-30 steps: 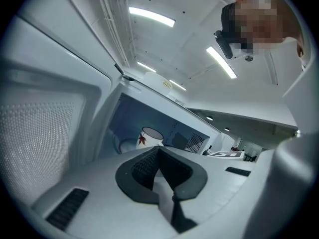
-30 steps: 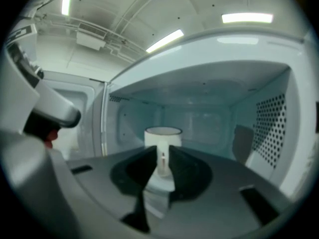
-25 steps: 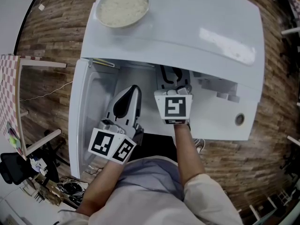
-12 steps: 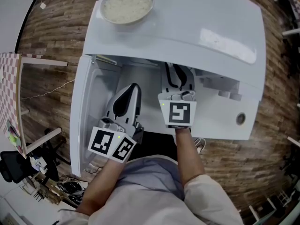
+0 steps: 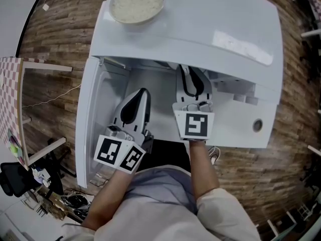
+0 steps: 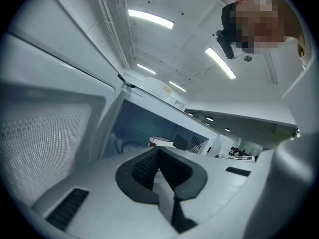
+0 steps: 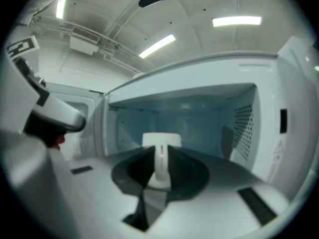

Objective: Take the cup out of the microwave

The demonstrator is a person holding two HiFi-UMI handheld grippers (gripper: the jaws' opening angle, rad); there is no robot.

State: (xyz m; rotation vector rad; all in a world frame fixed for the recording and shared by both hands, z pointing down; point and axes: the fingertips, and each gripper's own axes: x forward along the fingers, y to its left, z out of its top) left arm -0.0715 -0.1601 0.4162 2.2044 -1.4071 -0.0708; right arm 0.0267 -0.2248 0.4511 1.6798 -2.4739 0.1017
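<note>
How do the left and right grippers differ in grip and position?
The right gripper grips the cup by its handle; the left gripper is shut on nothing. The right gripper reaches into the microwave; the left gripper hangs outside it. Both point toward its cavity.

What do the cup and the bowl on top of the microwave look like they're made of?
Cup: opaque white with a thick handle, looks like glazed ceramic, though blur leaves plastic possible. Bowl: pale with a smooth rim, probably ceramic or melamine; cannot tell which.
</note>
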